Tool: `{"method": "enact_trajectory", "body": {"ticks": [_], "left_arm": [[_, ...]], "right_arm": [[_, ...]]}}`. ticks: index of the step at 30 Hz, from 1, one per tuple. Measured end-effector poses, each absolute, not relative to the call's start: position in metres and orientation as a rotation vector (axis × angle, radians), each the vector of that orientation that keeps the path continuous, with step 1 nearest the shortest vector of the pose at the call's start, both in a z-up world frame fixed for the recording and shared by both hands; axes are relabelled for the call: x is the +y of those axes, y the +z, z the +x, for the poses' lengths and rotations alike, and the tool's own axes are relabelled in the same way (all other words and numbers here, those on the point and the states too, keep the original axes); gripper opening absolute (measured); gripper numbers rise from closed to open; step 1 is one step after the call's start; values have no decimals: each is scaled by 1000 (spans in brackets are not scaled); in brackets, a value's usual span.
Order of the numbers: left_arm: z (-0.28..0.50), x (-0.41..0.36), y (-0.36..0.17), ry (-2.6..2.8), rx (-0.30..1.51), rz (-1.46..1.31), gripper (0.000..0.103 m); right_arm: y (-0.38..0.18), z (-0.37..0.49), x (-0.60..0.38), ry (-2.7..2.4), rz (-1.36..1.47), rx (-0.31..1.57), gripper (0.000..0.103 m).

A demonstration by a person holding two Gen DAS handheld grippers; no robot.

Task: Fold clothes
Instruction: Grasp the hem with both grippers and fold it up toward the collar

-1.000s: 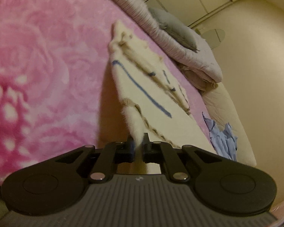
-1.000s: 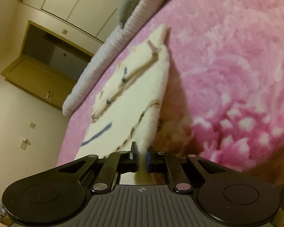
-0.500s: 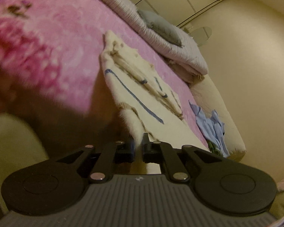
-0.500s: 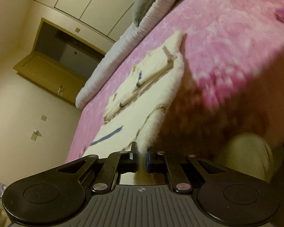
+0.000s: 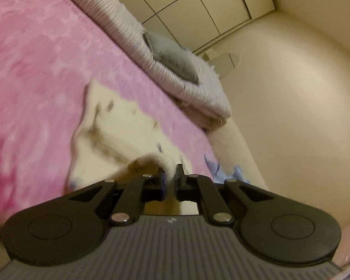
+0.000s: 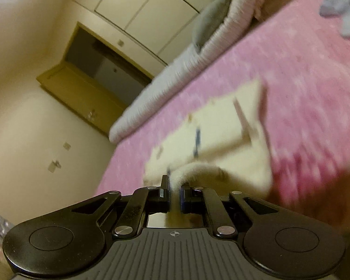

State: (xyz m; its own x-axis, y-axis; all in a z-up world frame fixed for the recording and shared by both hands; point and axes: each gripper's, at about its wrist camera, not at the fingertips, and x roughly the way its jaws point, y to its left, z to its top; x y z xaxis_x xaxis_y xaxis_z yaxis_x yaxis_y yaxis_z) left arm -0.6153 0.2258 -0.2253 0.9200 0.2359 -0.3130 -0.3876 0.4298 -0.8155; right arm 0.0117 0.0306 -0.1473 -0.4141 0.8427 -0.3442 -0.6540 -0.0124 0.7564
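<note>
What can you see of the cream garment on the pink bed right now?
The cream garment looks fluffy and knitted, with brownish trim and a short blue stripe. It lies mostly flat on the pink blanket. Its near edge curls up, pinched by the left hand-held gripper and the right hand-held gripper, both shut on it. Motion blur hides finer detail.

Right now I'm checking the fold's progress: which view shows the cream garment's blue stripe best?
The right wrist view: the blue stripe runs across the cream garment, though blurred. The left wrist view shows the garment, pinched by the left gripper, with only faint blue traces.
</note>
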Motion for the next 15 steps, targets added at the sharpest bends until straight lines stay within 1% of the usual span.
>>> {"method": "enact_trajectory", "body": {"ticks": [2,5,7,9,10,11,12,13,14,15], "left_arm": [[-591,261,-228,406,162,-1076,5],[-555,314,-243,441,170,-1145,5],[-531,352,-269,494,184,-1267,6],[-520,376,-286,558,207,-1318,6],[-516,386,-293,590,219,-1328,6],[-512,396,-299,623,231,-1338,6],[-512,403,-303,639,233,-1340,7],[-517,406,-303,638,225,-1327,11],[-521,406,-300,640,234,-1295,12],[-524,406,-296,645,259,-1248,13]], "right_arm": [[-149,27,70,1659,268,1103,6],[-167,52,137,1579,322,1173,6],[-190,71,183,1464,399,1311,6],[-221,88,223,1290,443,1460,8],[-234,94,239,1209,439,1508,14],[-244,98,249,1130,420,1539,17],[-251,103,253,1104,430,1557,19],[-257,107,256,1088,446,1572,22],[-259,112,255,1113,469,1576,28],[-259,116,252,1150,469,1566,32]]}}
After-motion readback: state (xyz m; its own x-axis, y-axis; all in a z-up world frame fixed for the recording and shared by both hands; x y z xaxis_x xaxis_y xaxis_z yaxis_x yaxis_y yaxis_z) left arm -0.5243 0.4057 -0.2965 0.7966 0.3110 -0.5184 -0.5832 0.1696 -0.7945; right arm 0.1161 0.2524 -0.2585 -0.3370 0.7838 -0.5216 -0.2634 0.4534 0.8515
